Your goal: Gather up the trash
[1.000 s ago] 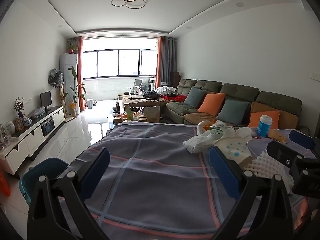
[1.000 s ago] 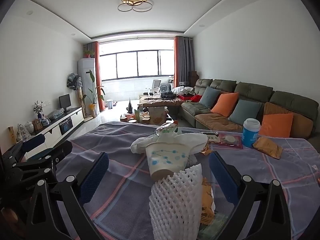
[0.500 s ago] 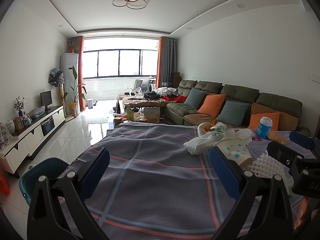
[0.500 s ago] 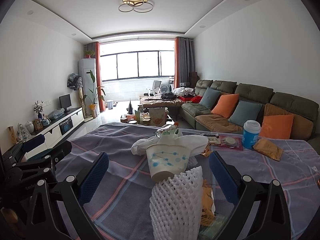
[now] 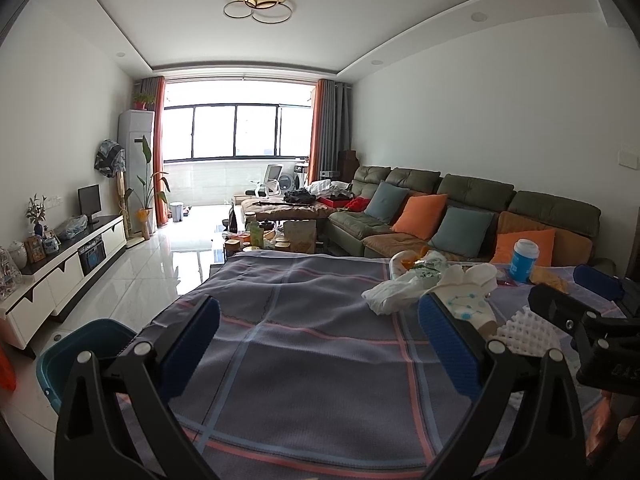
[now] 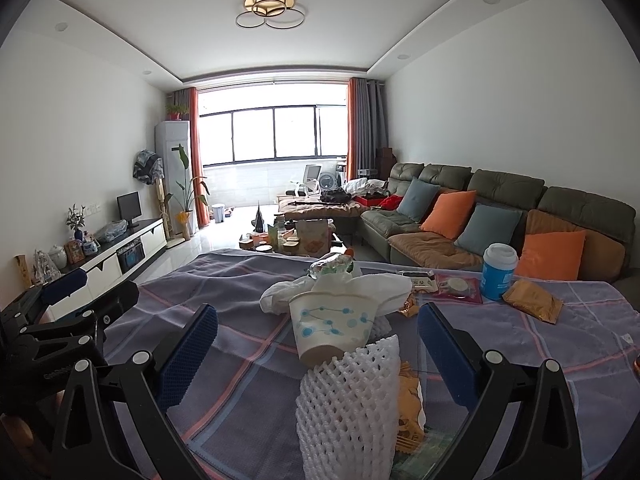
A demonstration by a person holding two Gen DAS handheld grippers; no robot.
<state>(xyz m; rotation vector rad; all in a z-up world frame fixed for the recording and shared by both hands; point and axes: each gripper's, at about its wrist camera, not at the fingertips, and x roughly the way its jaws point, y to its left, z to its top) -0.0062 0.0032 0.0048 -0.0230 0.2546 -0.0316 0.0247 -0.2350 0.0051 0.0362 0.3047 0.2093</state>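
The right gripper (image 6: 316, 356) has its blue-padded fingers (image 6: 188, 356) spread wide, holding nothing. Between them, on the plaid tablecloth (image 6: 240, 396), stands a white foam fruit net (image 6: 348, 404), with a yellow snack wrapper (image 6: 410, 412) touching its right side. Just beyond the net lies a tipped paper cup with a blue dot pattern (image 6: 332, 328), and behind the cup sits a crumpled white plastic bag (image 6: 280, 296) with a clear food wrapper (image 6: 332, 268) on top. To the right of the cup are a red snack packet (image 6: 458, 288), a blue cup with a white lid (image 6: 498, 272) and a brown pouch (image 6: 532, 306).

The left gripper (image 5: 318, 338) also has its fingers (image 5: 192, 336) spread apart and empty, over a bare stretch of the tablecloth (image 5: 312, 360) to the left of the paper cup (image 5: 464, 304). The right gripper's body (image 5: 592, 332) shows beside the foam net (image 5: 520, 330). A teal bin (image 5: 80, 344) stands on the floor off the cloth's left edge.
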